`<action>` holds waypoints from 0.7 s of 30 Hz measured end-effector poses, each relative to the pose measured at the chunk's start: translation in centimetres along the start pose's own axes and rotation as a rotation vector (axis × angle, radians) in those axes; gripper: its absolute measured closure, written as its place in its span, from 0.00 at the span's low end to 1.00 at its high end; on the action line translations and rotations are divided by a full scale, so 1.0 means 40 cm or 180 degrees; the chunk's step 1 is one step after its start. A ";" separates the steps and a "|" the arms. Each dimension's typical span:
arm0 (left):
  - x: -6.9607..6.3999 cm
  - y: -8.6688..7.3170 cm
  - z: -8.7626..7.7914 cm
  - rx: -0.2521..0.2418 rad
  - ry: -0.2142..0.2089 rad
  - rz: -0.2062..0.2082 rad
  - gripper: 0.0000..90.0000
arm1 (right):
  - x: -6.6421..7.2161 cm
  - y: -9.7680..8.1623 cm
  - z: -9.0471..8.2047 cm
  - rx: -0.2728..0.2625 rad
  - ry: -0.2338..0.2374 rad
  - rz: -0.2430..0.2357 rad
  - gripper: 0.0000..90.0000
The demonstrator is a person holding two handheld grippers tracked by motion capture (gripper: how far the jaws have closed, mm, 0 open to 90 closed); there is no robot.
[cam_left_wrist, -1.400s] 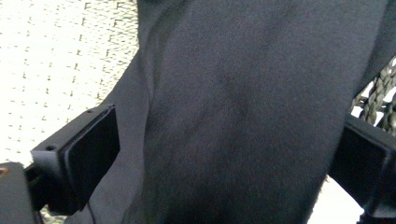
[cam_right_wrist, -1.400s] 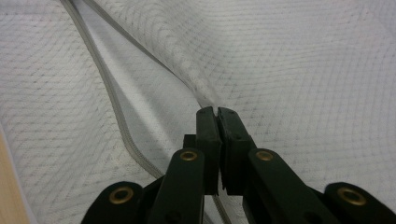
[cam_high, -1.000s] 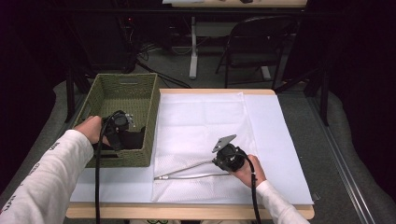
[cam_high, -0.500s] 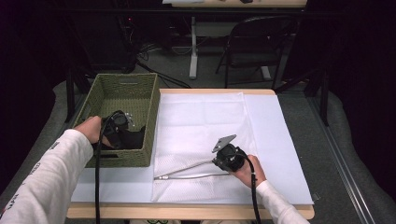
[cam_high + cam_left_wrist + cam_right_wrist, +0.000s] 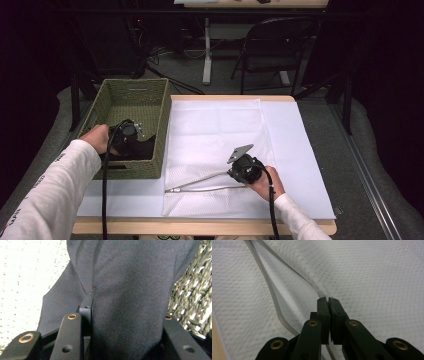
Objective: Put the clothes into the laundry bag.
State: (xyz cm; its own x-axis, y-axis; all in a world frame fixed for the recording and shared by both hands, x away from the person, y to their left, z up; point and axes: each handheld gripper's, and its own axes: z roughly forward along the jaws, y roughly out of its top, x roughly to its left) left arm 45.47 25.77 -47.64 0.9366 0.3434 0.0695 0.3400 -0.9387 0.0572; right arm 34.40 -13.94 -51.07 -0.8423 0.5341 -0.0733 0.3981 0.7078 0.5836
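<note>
The left hand-held gripper (image 5: 131, 141) has just been closing on the dark cloth (image 5: 125, 290) in the green basket (image 5: 165, 115) — grabbing step. The right hand-held gripper (image 5: 239, 172), pressed together, pinches the white mesh bag's (image 5: 220, 130) zipper edge (image 5: 322, 293). Next: lift the cloth out, toward the opening.

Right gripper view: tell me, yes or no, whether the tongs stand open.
No: the right tongs are pressed together on the upper edge of the white mesh bag at its zipper opening.
</note>
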 end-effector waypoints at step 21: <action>0.006 -0.018 -0.060 -0.0137 0.0081 -0.0030 0.71 | 0.001 0.002 0.000 0.0000 -0.0007 -0.0019 0.98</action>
State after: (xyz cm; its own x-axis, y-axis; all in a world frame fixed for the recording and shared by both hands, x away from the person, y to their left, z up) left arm 45.25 26.59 -45.29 0.9308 0.3533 0.0940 0.3441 -0.9335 0.1008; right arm 34.38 -13.88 -51.03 -0.8437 0.5310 -0.0786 0.3931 0.7109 0.5832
